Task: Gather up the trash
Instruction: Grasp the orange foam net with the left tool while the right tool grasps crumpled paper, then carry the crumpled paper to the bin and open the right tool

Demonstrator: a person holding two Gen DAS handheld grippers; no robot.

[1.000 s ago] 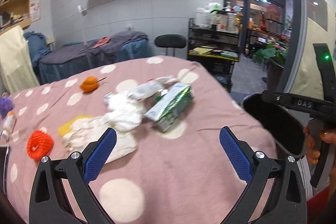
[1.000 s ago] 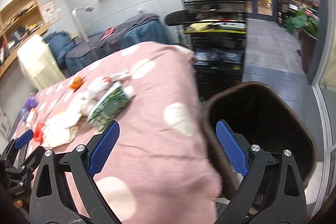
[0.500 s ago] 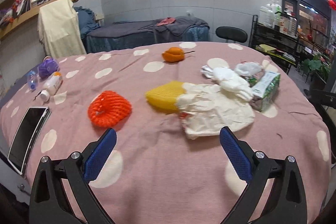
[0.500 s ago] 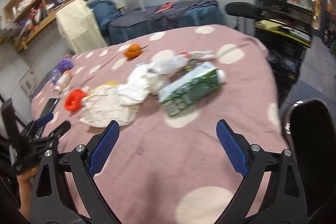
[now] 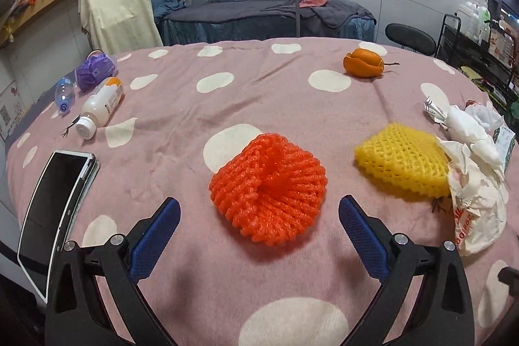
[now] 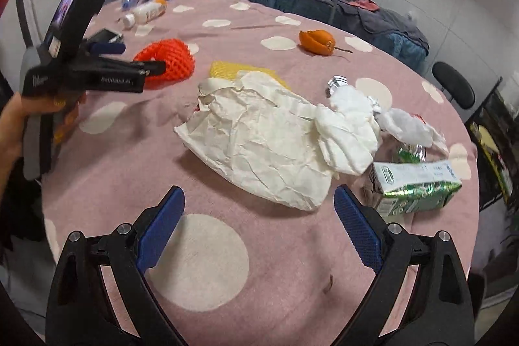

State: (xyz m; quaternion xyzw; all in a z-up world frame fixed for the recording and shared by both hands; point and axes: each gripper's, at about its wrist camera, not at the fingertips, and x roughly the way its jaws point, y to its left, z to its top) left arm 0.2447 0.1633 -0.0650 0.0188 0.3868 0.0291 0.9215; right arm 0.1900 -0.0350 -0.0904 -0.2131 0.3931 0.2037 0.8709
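Trash lies scattered across the pink polka-dot tablecloth (image 5: 259, 93), and the nearest piece to the left gripper (image 5: 259, 216) is the orange foam fruit net (image 5: 267, 188), sitting just ahead of and between its blue pads. That gripper is spread wide and holds nothing. The right gripper (image 6: 259, 206) is likewise released and empty, hovering near the edge of the crumpled white paper bag (image 6: 259, 138).

The step in hand looks like a pick of the orange net. To do it well, the left gripper should ease forward until both pads bracket the net's body, low enough to catch its bulk but not dragging the cloth, which would bunch up. The net is soft and springy, so a full squeeze across its middle should hold better than a pinch at the frilled edge.

Beside it to the right lies a yellow foam fruit net (image 5: 402, 166), partly tucked under the paper bag; it is best left for a separate grab. An orange peel (image 5: 363, 62) sits farther back, and a green-and-white drink carton (image 6: 412, 184) lies just right of the bag. The black smartphone (image 5: 55, 209) at the left edge and the white bottle (image 5: 100, 107) do not look like trash; steer clear of them.
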